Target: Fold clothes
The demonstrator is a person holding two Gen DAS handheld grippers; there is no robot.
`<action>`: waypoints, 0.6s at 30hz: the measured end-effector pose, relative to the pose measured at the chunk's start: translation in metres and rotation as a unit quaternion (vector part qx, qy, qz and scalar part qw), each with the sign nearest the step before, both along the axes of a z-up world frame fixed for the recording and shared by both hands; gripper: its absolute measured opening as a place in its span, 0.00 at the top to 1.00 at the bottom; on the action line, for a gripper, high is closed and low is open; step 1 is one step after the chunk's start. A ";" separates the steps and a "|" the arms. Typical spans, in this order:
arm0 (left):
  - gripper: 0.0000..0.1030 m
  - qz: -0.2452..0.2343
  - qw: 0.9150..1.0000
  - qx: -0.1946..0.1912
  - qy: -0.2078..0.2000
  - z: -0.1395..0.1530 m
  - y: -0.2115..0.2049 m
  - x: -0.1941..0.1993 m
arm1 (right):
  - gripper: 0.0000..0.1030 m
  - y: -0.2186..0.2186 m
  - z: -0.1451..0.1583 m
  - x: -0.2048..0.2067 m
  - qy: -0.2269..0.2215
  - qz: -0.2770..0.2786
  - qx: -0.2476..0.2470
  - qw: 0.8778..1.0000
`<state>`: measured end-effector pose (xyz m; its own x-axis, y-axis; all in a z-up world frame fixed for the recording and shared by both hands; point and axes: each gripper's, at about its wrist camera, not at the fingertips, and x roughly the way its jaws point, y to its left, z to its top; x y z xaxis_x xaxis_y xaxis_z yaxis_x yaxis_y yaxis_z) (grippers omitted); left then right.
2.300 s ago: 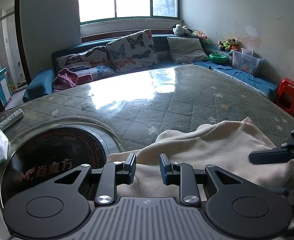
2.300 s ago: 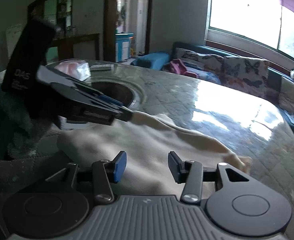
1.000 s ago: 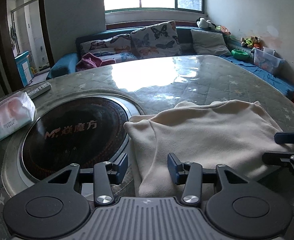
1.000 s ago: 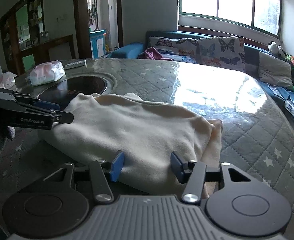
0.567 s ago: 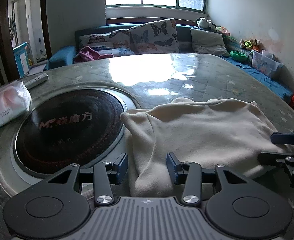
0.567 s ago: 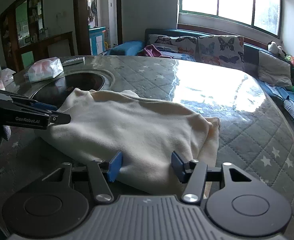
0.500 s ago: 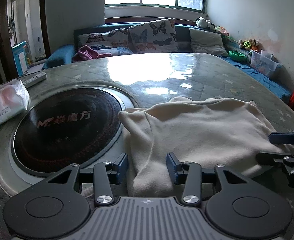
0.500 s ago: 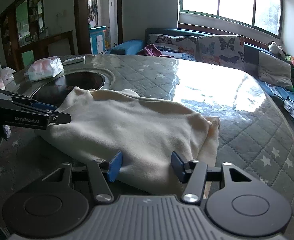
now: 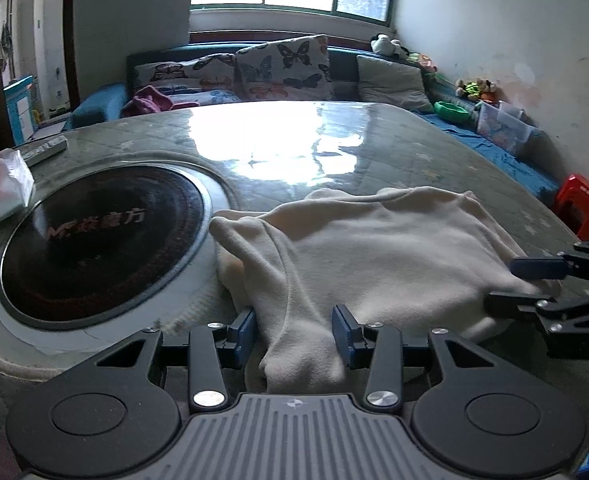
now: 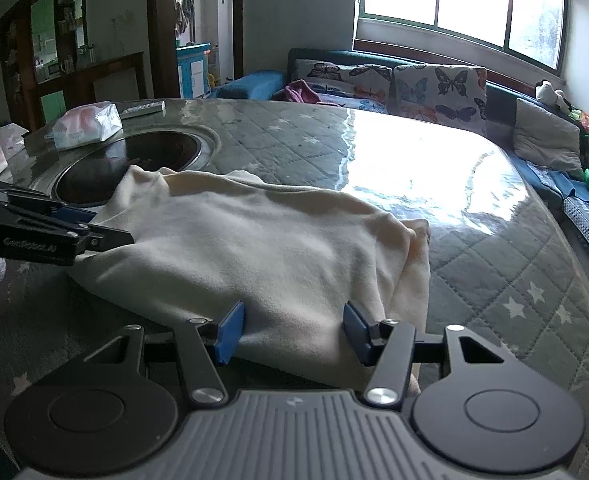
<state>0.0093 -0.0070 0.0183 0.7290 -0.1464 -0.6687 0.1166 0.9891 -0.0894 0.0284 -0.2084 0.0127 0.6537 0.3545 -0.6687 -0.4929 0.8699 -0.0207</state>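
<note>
Compared with half a second ago, both grippers sit slightly closer over the near edge of the cream sweater (image 9: 374, 256), which now lies folded into a compact rectangle instead of being draped and lifted as it was two seconds back. On the left wrist view, the left gripper (image 9: 294, 330) has its jaws spread apart, released, with a near fold of the cloth bulging up between the two blue-padded fingers (image 9: 243, 330) but not pinched. On the right wrist view, the right gripper (image 10: 292, 330) is likewise released, jaws wide, straddling the sweater's near edge without clamping it.

The sweater rests on the quilted, star-patterned table cover (image 10: 494, 292), its far left corner lapping onto the pale rim of the round black induction hob (image 9: 94, 236) set into the table. One side of the garment shows stacked layers at the fold (image 10: 414, 256). A tissue pack (image 10: 86, 124) lies beyond the hob, with a remote control (image 10: 142, 109) just behind it. Butterfly-print cushions (image 9: 282, 66) line the sofa under the window, and a red stool (image 9: 580, 206) stands off the table's right side.
</note>
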 end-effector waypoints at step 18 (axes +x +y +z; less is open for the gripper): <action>0.58 0.013 1.000 0.009 -0.019 0.012 0.023 0.008 | 0.57 0.015 0.018 0.067 0.002 0.015 0.029 0.999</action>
<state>0.0175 0.0164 0.0303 0.7575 -0.1151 -0.6426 0.0936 0.9933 -0.0676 0.0958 -0.1932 0.0311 0.6395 0.4115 -0.6493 -0.5186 0.8545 0.0308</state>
